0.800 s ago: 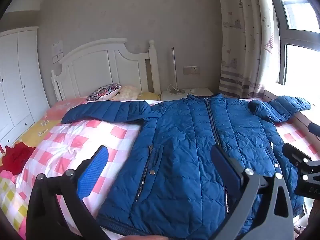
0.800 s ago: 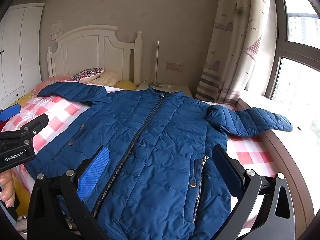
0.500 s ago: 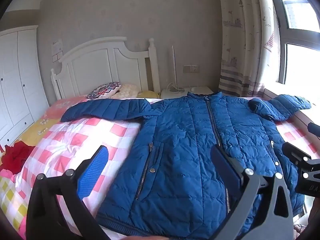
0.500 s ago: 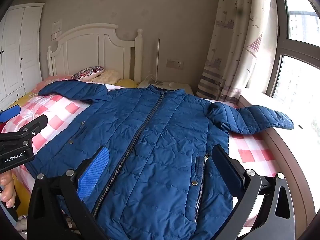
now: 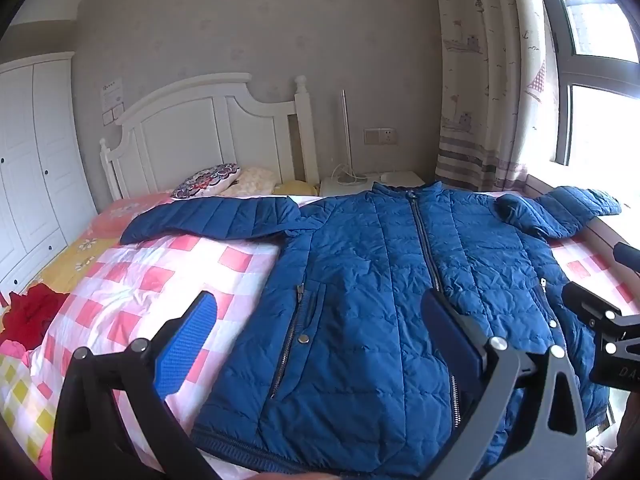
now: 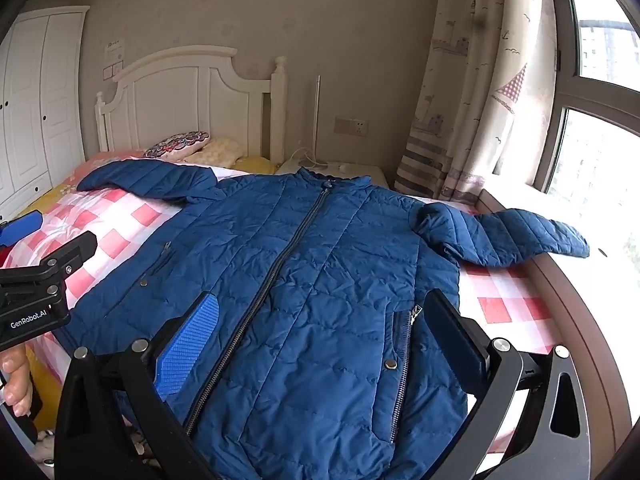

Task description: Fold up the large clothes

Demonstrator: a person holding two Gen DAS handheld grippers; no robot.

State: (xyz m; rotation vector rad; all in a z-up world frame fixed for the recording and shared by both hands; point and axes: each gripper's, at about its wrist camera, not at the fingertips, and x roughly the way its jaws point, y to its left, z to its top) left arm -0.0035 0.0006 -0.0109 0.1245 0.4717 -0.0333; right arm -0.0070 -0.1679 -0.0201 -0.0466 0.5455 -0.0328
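A blue quilted puffer jacket [image 5: 380,280] [image 6: 304,280] lies zipped and face up on the pink checked bedspread [image 5: 160,276] [image 6: 508,292]. One sleeve stretches left toward the pillows; the other sleeve [image 6: 504,236] rests on the window sill at the right. My left gripper [image 5: 320,328] hovers open above the jacket's lower left part, nothing between its pads. My right gripper [image 6: 324,328] hovers open above the lower front, beside the zip, also with nothing in it. Each gripper shows at the edge of the other's view.
White headboard [image 5: 200,136] and pillows [image 5: 208,176] stand at the far end. A bedside table [image 5: 372,184] with a lamp sits beside it. Curtain [image 6: 468,92] and window lie to the right, wardrobe [image 5: 28,172] to the left. Red cloth [image 5: 32,316] lies at the bed's left edge.
Both views have drifted only slightly; the jacket sits a little lower in the frames. Both grippers stay open and the jacket has not been touched.
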